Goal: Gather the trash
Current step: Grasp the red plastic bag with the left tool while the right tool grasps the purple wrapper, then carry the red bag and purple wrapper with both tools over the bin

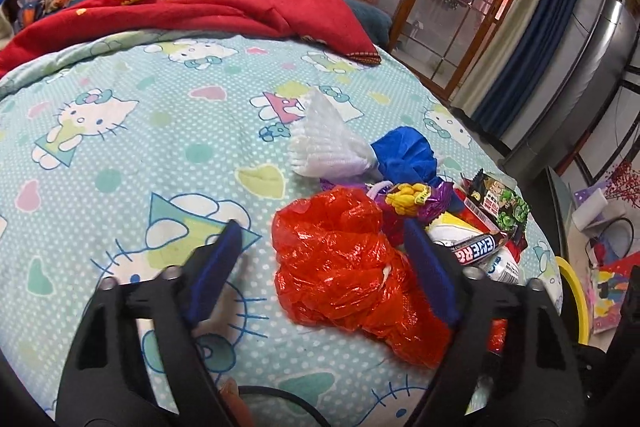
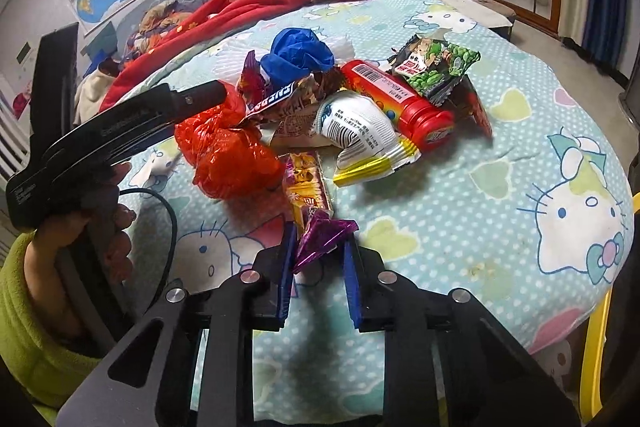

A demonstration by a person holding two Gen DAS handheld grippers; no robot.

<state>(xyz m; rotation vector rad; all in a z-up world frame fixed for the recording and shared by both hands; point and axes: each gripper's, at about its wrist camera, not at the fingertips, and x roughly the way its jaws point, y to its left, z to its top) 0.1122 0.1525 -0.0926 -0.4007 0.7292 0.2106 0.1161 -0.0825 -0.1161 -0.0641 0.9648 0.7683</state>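
Surface: a round table (image 2: 460, 227) is covered by a pale green cartoon-cat cloth; a red blanket (image 1: 192, 7) is heaped at its far edge.
Trash: the pile is gathered near the table's middle, with a red bag (image 1: 344, 267), a blue wad (image 2: 300, 55), white foam (image 1: 328, 143), a red tube (image 2: 400, 99), a white packet (image 2: 360, 135) and a green packet (image 2: 436, 67) seen touching or overlapping.
Left gripper (image 1: 324, 239): its jaws are held apart, with the red bag between them; the bag is touched by the right pad, the left pad is clear of it.
Right gripper (image 2: 318, 251): its jaws are drawn close around a purple wrapper (image 2: 320, 239) at the pile's near end; whether both pads press cannot be told.
Hand (image 2: 100, 227): the left gripper's handle is held by it, in a yellow-green sleeve.
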